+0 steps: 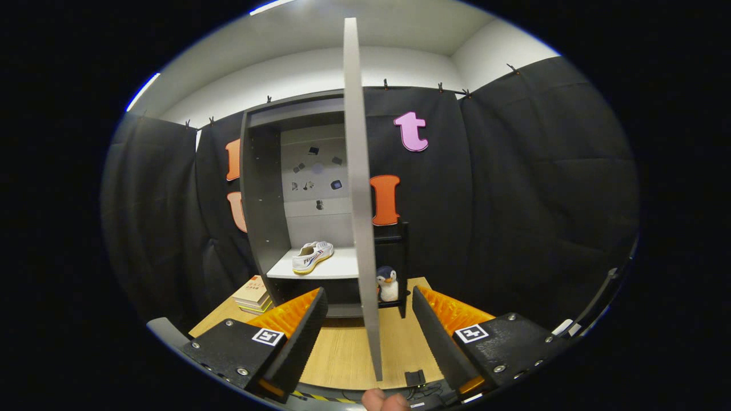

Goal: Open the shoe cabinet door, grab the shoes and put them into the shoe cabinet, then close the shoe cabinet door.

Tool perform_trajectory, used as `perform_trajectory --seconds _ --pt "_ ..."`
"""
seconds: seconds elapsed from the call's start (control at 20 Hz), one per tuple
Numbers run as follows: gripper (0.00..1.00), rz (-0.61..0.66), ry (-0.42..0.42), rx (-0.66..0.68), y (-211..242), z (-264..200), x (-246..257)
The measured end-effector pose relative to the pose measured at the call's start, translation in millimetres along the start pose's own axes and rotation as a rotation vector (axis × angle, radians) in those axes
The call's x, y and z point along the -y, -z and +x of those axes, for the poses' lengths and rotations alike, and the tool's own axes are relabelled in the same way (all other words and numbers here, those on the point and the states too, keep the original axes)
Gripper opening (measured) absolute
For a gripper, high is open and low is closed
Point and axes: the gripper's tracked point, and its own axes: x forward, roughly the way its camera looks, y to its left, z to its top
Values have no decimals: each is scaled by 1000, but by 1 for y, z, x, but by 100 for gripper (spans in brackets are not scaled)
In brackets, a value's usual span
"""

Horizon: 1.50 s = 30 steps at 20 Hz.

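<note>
So the whole thing sits on a light wooden bench [342,348] inside a booth with black cloth walls [514,200] and a plain white wall and ceiling above them. Taking the shoe cabinet [260,188] as the landmark: it stands at the back of the bench, dark grey frame, pale back panel with a few small dark bits stuck on it that I can't make out.

Count-wise, one shoe [312,256] is in view, a white sneaker with a yellowish sole, lying on the cabinet's white shelf [328,268], so it's inside the cabinet. One cabinet door [361,200], swung wide open and seen edge-on, so it looks like a thin grey slab running from the top of the cabinet down toward the camera.

One small stack of books [252,295] sits on the bench just left of the cabinet's base. One little penguin toy [388,283] stands right of the cabinet, just past the door's edge, on a small dark rack [402,268] beside the cabinet.

The gripper [370,337] is in front of the cabinet with its two fingers [302,337] spread well apart, and the door's edge sits in the gap between them. Neither finger touches the door as far as I can tell. A fingertip of a person's hand [384,401] peeks in below the door's bottom corner.
</note>
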Motion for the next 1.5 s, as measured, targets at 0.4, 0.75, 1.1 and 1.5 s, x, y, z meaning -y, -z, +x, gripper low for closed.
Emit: perform_trajectory --seconds 0.4,0.75,1.1,1.5 --pt "94 -11 -47 23 -1 10 33" --pt "94 24 -48 13 0 25 40" --pt "92 37 -50 -10 2 23 14" --pt "92 21 -81 -35 4 28 -50"
